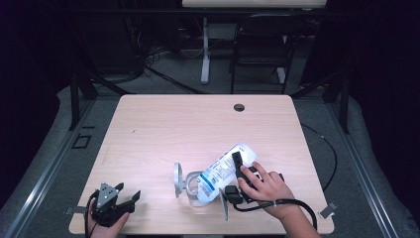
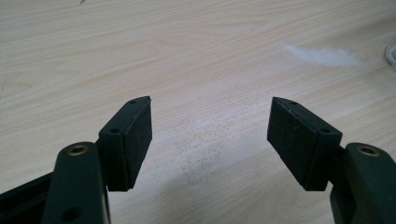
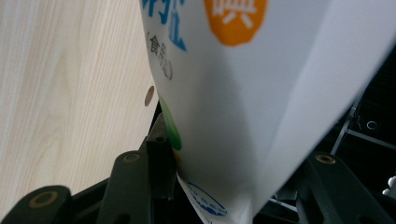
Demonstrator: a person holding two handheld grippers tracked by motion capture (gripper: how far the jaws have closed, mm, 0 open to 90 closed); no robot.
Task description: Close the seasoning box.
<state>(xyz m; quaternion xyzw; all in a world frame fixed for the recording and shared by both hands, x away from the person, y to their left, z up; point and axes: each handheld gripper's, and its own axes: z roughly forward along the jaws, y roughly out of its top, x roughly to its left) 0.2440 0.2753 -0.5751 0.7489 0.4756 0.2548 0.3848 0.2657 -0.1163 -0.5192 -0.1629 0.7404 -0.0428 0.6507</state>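
A white bag (image 1: 225, 168) with blue print lies tilted on the wooden table (image 1: 173, 124), its lower end at the mouth of a clear glass jar (image 1: 195, 191). A grey round lid (image 1: 177, 180) stands on edge just left of the jar. My right gripper (image 1: 240, 166) is shut on the bag's upper half, one black jaw lying across its top. In the right gripper view the bag (image 3: 243, 93), with blue and orange print, fills the gap in my right gripper (image 3: 233, 154). My left gripper (image 1: 128, 192) rests at the front left corner, open and empty (image 2: 210, 126).
A cable hole (image 1: 239, 107) sits near the table's far edge. A dark chair (image 1: 262, 44) and a table leg (image 1: 205, 49) stand beyond it. A faint white smear (image 2: 322, 55) and fine specks (image 2: 201, 154) mark the wood ahead of the left gripper.
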